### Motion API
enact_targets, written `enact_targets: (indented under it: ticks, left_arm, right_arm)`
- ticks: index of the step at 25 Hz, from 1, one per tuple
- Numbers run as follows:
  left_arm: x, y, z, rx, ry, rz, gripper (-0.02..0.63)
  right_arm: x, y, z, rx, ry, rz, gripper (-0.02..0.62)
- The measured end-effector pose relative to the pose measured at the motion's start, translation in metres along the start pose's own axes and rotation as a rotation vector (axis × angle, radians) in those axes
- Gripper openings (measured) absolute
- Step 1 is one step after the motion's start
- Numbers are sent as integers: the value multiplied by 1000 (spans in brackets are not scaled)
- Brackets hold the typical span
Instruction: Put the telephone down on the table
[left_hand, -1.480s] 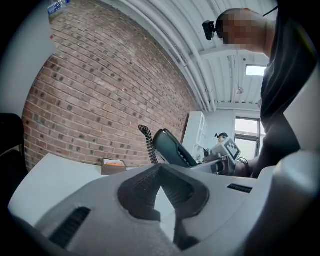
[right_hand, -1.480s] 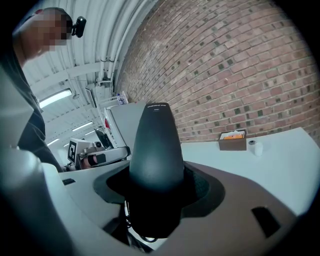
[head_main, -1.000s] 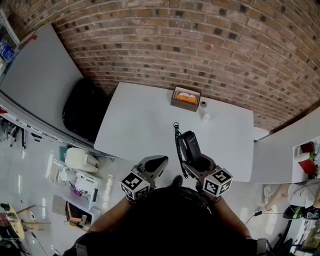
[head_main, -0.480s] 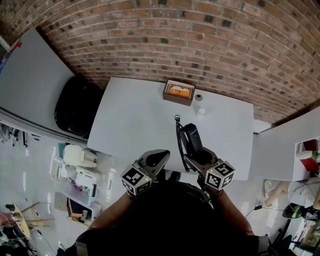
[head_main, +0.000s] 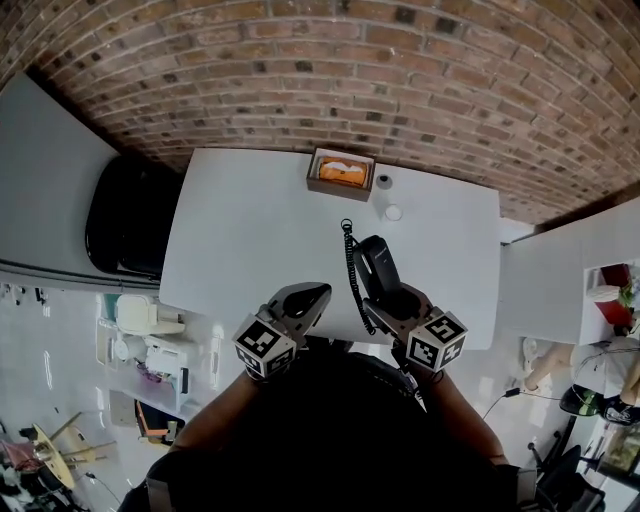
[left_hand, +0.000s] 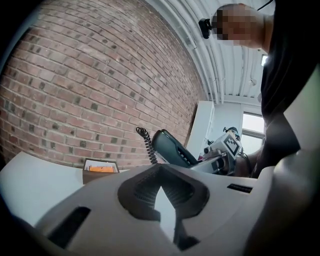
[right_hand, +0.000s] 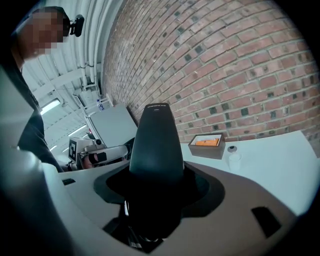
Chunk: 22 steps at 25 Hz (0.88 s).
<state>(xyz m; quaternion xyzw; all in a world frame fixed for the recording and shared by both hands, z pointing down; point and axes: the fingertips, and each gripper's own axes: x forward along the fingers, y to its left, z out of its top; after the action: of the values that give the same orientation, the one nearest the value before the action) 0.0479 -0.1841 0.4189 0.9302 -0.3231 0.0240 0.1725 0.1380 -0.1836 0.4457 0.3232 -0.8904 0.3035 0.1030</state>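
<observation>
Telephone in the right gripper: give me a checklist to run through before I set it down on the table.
1. Grip: right gripper jaws closed on the lower end of the telephone: ok.
2. Position: telephone is over the near part of the table: ok.
3. Landing spot: bare; the box and small white cup stand farther back near the wall: ok.
4. Coiled cord hangs along the telephone's left side; whether it would get trapped underneath: cannot tell.
5. Left gripper: jaws together, empty, apart from the telephone: ok.
6. Contact: telephone is held tilted above the table, not resting on it: not ok.
</observation>
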Motion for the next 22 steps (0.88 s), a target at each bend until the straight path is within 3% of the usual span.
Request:
enact_targets:
  ticks: [5,22]
  left_arm:
    - [4,26,0,36,24,-4,8]
    - [18,119,-49,-56,153,-38,8]
  right_arm:
    - [24,-12,1,8,34,-14,270]
    - [122,-76,-17,-14,175,-90,270]
